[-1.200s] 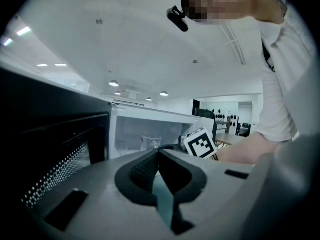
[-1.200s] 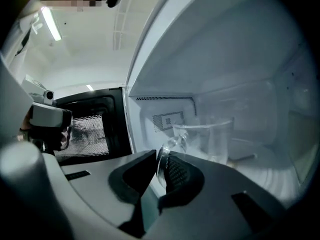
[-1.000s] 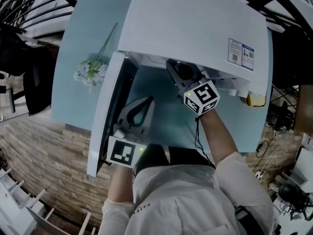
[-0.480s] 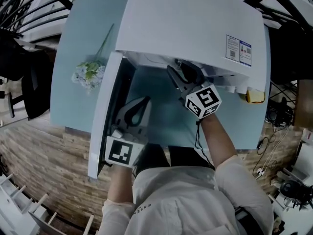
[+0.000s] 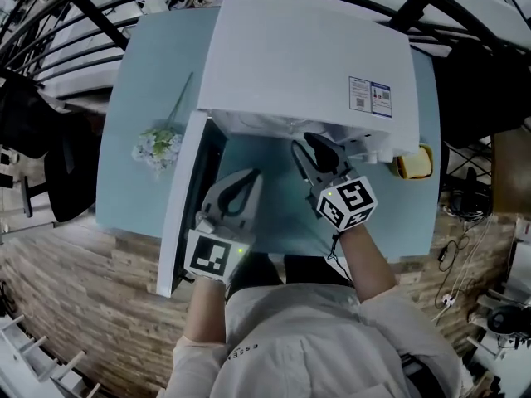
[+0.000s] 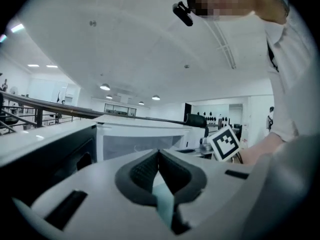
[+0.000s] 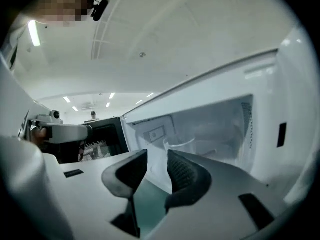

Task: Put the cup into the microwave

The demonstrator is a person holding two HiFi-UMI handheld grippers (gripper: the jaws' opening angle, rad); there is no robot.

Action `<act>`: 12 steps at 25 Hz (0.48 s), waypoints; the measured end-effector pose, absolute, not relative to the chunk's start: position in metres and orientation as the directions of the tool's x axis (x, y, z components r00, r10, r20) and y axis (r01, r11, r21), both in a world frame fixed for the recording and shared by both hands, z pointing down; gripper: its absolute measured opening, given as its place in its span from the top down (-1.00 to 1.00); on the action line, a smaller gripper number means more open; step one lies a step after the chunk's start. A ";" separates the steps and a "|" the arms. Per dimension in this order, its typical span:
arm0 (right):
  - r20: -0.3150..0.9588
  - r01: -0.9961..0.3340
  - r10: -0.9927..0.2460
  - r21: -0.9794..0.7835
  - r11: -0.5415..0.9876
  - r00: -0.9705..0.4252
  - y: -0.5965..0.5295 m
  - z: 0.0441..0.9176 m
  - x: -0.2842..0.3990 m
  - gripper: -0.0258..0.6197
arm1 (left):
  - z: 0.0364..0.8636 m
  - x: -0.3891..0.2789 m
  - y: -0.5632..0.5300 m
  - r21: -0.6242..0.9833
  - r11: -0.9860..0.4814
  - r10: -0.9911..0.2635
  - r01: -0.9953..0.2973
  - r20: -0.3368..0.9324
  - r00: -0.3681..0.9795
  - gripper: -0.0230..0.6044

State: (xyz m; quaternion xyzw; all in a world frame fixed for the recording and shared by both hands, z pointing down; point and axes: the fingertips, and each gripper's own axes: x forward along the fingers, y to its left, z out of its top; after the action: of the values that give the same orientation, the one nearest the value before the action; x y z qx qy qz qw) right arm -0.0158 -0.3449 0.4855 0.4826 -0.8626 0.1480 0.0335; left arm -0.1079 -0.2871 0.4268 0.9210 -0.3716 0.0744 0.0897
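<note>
A big open hall set up as a test lab: a white microwave (image 5: 307, 65) on a pale-blue table (image 5: 145, 89), wood-plank floor (image 5: 66, 288), black metal bars (image 5: 95, 19) around, recessed lights (image 6: 105, 87) in a broad white ceiling (image 6: 150, 44).

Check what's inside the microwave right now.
A pale translucent cup stands in the white cavity, seen in the right gripper view. Its base is out of sight. In the head view the microwave top covers the whole interior.

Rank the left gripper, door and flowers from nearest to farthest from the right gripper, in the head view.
1. Left gripper, close on the left.
2. Door, farther left, open.
3. Flowers, beyond the door, far left.
</note>
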 end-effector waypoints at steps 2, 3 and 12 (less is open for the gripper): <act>0.186 -0.849 -0.833 -0.217 0.482 -0.520 -0.335 0.469 -0.012 0.52 | 0.413 -0.107 -0.286 0.100 -0.715 -0.670 -0.692 0.187 0.719 0.92; 0.175 -0.850 -0.837 -0.216 0.481 -0.518 -0.330 0.460 -0.010 0.53 | 0.406 -0.107 -0.285 0.098 -0.718 -0.669 -0.689 0.178 0.722 0.92; 0.095 -0.852 -0.854 -0.183 0.491 -0.512 -0.294 0.385 0.003 0.87 | 0.361 -0.103 -0.279 0.012 -0.765 -0.636 -0.644 0.143 0.758 0.92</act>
State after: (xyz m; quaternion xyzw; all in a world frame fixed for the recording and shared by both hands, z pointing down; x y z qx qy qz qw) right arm 0.0028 -0.2938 0.3853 0.4940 -0.8633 0.1033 -0.0044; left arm -0.1026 -0.2788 0.3614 0.9370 -0.3417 0.0655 0.0303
